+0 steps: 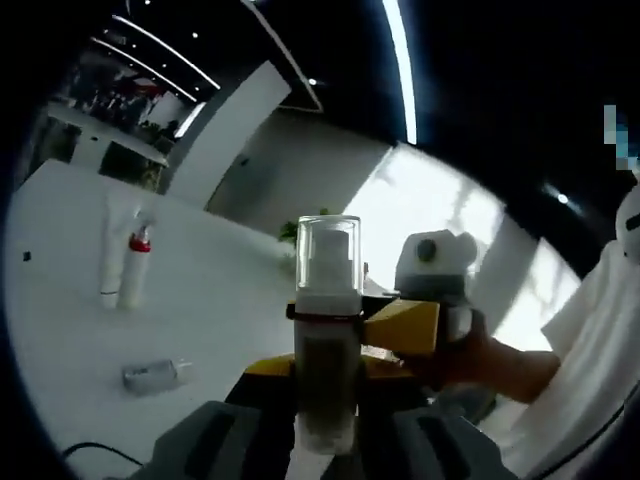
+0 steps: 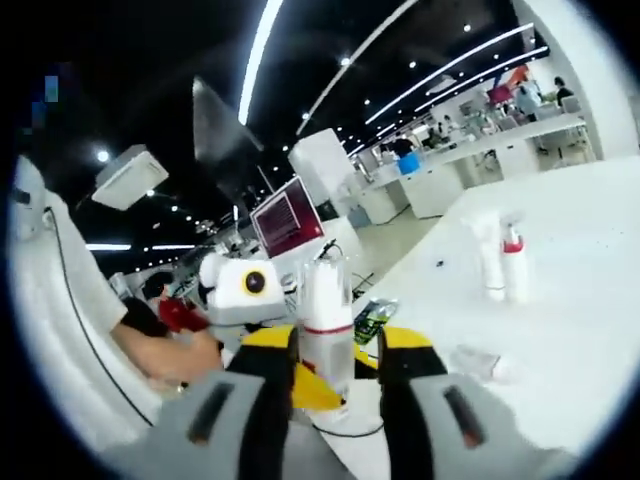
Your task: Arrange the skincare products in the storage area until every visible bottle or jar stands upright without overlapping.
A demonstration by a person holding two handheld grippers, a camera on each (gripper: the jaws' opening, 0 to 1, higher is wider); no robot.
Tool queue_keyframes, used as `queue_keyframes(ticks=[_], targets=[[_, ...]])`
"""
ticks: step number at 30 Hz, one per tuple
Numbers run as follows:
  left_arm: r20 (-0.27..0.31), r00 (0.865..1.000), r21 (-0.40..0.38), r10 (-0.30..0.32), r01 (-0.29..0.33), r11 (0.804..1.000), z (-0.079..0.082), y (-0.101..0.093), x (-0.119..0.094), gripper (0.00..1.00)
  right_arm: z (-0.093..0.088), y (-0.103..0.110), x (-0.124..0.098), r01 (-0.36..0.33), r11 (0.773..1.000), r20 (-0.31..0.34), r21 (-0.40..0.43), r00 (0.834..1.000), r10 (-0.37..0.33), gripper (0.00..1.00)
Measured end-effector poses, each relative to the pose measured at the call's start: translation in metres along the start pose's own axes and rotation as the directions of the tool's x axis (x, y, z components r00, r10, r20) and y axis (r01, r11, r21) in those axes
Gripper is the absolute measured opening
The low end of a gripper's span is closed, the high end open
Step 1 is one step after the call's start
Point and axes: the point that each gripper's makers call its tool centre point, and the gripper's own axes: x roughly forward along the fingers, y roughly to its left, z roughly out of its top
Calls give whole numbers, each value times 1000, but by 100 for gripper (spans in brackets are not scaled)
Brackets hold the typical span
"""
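Note:
A pump bottle [image 1: 327, 330] with a clear cap and a red ring stands upright in the air, and my left gripper [image 1: 327, 420] is shut on its lower body. My right gripper [image 1: 400, 325] reaches in from the right, and its yellow jaw tip meets the bottle at the ring. In the right gripper view the same pump bottle [image 2: 327, 320] stands between the jaws of my right gripper [image 2: 338, 360], which is open with a small gap on the right side. A white tube [image 1: 108, 262] and a red-capped bottle [image 1: 136, 268] stand upright on the white table. A small bottle [image 1: 155, 375] lies on its side.
The white table [image 1: 220, 290] stretches away to the left; the upright white tube [image 2: 488, 258], red-capped bottle [image 2: 515, 265] and lying bottle [image 2: 480, 362] are far from both grippers. A person's hand [image 2: 170, 350] holds the left gripper. Monitors and desks stand behind.

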Motion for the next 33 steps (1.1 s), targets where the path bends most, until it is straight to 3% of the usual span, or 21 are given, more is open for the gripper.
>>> queue_keyframes(ticks=[1, 2, 4, 8, 13, 15, 18, 19, 23, 26, 31, 33], targets=[[4, 1000, 13, 24, -24, 1000, 2, 3, 0, 23, 1, -2, 0, 32, 999, 3, 7, 999, -32, 33], [6, 996, 55, 91, -91, 994, 3, 12, -2, 23, 1, -5, -1, 58, 998, 3, 9, 998, -58, 32], [-20, 989, 122, 144, -140, 983, 1, 16, -1, 23, 3, -2, 0, 60, 998, 11, 4, 998, -60, 32], [-37, 980, 179, 197, -188, 966, -4, 16, 3, 23, 1, 5, 6, 83, 997, -16, -13, 996, -83, 31], [-32, 969, 235, 244, -230, 945, -5, 18, 4, 23, -6, -7, 8, 179, 981, -70, -78, 980, -185, 22], [-30, 963, 267, 269, -252, 930, -6, 19, 1, 23, -7, -3, 9, 156, 987, -79, -30, 984, -158, 21], [-28, 957, 302, 288, -267, 915, -11, 21, -3, 23, -12, -1, 10, 150, 988, -90, -27, 984, -152, 20], [-16, 953, 328, 303, -281, 902, -11, 23, -5, 23, -14, 0, 10, 150, 988, -89, -31, 984, -152, 20], [-11, 944, 310, 331, -311, 898, -17, 29, -10, 23, -21, 2, 15, 149, 988, -102, -43, 983, -153, 19], [-15, 935, 247, 356, -341, 907, -24, 37, -19, 24, -25, 3, 22, 139, 989, -117, -55, 983, -145, 19], [-25, 890, 222, 455, -439, 871, -39, 63, -45, 37, -20, -2, 32, 140, 987, -125, -80, 981, -149, 19], [-57, 872, 214, 486, -464, 859, -48, 70, -56, 41, -16, -5, 35, 142, 986, -122, -93, 981, -152, 19]])
